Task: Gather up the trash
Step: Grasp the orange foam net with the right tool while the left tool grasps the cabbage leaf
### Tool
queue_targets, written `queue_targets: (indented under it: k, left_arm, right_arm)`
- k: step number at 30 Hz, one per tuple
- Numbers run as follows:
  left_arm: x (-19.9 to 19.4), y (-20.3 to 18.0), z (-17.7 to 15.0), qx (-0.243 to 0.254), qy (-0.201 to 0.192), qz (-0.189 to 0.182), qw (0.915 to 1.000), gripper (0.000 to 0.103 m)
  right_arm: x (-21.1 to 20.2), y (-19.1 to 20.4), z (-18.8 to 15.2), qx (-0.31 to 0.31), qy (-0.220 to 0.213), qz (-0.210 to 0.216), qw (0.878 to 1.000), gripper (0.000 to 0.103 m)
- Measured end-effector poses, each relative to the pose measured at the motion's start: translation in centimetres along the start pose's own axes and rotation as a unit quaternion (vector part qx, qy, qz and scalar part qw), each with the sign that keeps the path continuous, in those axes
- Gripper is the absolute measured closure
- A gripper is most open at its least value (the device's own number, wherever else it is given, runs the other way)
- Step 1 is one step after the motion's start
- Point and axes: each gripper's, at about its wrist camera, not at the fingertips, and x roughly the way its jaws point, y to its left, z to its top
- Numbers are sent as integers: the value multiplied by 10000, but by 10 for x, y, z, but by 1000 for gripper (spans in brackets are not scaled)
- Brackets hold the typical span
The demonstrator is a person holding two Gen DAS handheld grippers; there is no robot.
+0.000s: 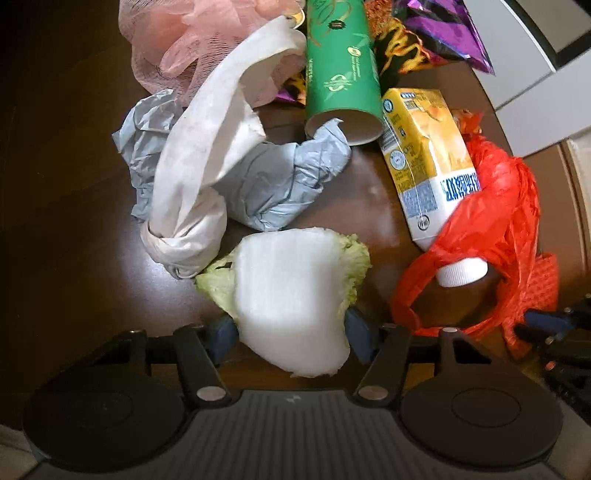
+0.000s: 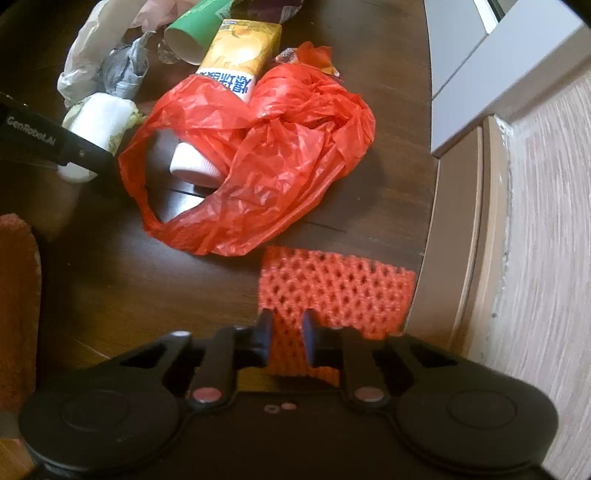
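Nearest, left tool point(image 1: 291, 326) clamped on a cabbage leaf piece point(image 1: 291, 291), pads at either side of its white stalk, presumably lifted clear for disposal. Right tool point(image 2: 287, 338) closed narrowly on an orange foam fruit net point(image 2: 332, 291) near the right edge of the dark wooden surface point(image 2: 110, 266), gripped at its near end. Just beyond, a red plastic bag point(image 2: 280, 147) spread loosely over a white-capped bottle point(image 2: 194, 166) and the foot of a yellow drink carton point(image 1: 424, 155). Farther in, crumpled grey plastic point(image 1: 280, 184), a knotted white bag point(image 1: 199, 177), a green paper cup point(image 1: 341, 70) on its side. Farthest, pink mesh point(image 1: 173, 40) and a purple snack wrapper point(image 1: 443, 33). Remaining trash clustered mid-surface, apparently awaiting collection.
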Motion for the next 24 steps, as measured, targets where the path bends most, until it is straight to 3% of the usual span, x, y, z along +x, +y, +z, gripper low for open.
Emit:
queue_targets:
  k: [4,5,6,7,9,19,24]
  left_arm:
    - [-4,-2,-4,-145,-34,-19,9999,47]
    - [-5,0,-6,-219,-39,-43,9997,53]
    - [-6,2,-8,-275,-57,32,9996,68]
    - [-8,7,-9,-311,-51,116,9994,74]
    - [-10,17,-13,-579,-41,-110,9983,76]
    - [-26,53,-27,-1221,-313,-450,9910,92]
    - [-40,71,-27,-1248,-422,-543,9898,94]
  right_arm:
    - [-13,7,-4,98,-83,-45,9999,103]
    - [-18,7,-6,170,-122,-24,9998,103]
    - [-23,8,-10,219,-157,-34,9996,103]
    - [-27,9,-13,263,-196,-45,9995,103]
    - [-38,8,-18,307,-317,19,9990,103]
    - [-64,11,-35,241,-582,76,9980,103]
    - [-73,13,-34,291,-722,178,9968,103]
